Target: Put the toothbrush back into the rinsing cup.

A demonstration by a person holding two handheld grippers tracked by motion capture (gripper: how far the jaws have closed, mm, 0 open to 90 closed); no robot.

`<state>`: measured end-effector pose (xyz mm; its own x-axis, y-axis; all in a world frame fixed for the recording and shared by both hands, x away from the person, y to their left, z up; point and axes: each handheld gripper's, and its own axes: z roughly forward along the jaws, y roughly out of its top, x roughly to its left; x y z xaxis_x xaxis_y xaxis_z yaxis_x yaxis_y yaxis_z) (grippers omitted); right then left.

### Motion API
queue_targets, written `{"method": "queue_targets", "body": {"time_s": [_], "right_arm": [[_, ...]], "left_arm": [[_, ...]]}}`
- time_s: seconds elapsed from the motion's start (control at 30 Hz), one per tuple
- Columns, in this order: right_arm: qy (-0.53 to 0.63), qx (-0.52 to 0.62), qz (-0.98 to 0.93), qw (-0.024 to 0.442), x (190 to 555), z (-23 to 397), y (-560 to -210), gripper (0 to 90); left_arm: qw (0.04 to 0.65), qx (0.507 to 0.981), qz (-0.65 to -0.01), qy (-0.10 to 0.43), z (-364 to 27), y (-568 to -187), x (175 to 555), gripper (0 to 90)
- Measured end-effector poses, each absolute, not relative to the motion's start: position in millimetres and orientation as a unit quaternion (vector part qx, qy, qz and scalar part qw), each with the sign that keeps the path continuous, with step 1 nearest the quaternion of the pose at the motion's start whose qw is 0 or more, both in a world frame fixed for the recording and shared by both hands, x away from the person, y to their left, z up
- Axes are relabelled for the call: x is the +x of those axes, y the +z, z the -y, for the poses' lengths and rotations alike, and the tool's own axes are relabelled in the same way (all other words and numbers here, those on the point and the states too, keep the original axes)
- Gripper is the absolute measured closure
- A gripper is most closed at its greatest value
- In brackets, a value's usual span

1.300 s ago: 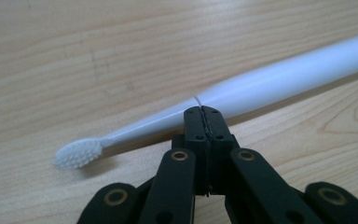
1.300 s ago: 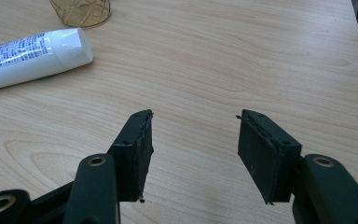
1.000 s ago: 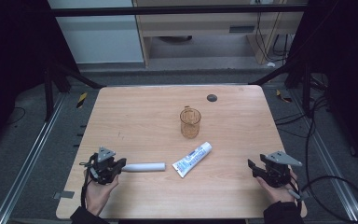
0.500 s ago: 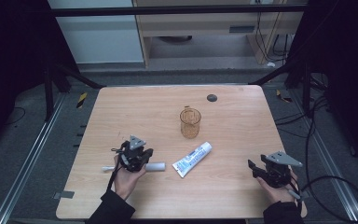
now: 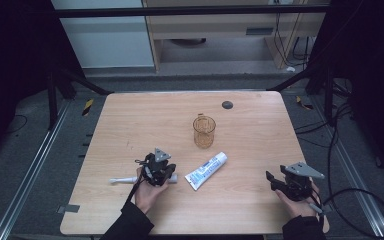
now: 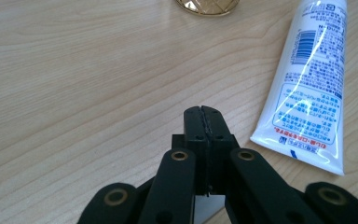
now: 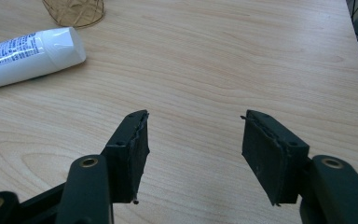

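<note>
Since the earlier frames the left gripper (image 5: 164, 172) had travelled from the table's left edge in toward the middle, and it now sat over the white toothbrush (image 5: 123, 180), while the right gripper (image 5: 280, 184) had kept its place near the right front corner. The right gripper's jaws had just been opening, and nothing lay between them.

In the high view the toothbrush lay flat on the wooden table (image 5: 145, 120), its handle running out toward nine o'clock from the left gripper and its other end hidden under that gripper. Whether the gripper touched it could not be told. The left gripper view showed the left gripper (image 6: 203, 122) with its two black jaws pressed together, pad against pad, holding nothing, with bare wood ahead of them.

The toothpaste tube (image 5: 206, 170) lay just beside the left gripper at about three o'clock, slanted with its cap end toward one o'clock. In the left gripper view the tube (image 6: 310, 88) lay at about two o'clock from the jaw tips, flat crimped end nearest.

The amber glass cup (image 5: 204, 131) stood upright at about twelve o'clock from the tube, near it but apart.

In the right gripper view the right gripper (image 7: 193, 140) stood wide, bare table between its pads, the tube's cap (image 7: 65, 44) at about ten o'clock, well apart.
</note>
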<state>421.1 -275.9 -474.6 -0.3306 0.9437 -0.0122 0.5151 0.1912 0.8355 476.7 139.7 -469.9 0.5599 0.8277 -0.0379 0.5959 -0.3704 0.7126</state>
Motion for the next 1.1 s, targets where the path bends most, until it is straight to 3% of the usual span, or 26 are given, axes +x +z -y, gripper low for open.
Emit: {"method": "queue_targets", "body": {"time_s": [1.1], "right_arm": [[0.383,0.508,-0.719,0.28,421,276,-475,40.1]], "left_arm": [[0.342,0.831,-0.415,0.145,-147,-470,447,89.7]]}}
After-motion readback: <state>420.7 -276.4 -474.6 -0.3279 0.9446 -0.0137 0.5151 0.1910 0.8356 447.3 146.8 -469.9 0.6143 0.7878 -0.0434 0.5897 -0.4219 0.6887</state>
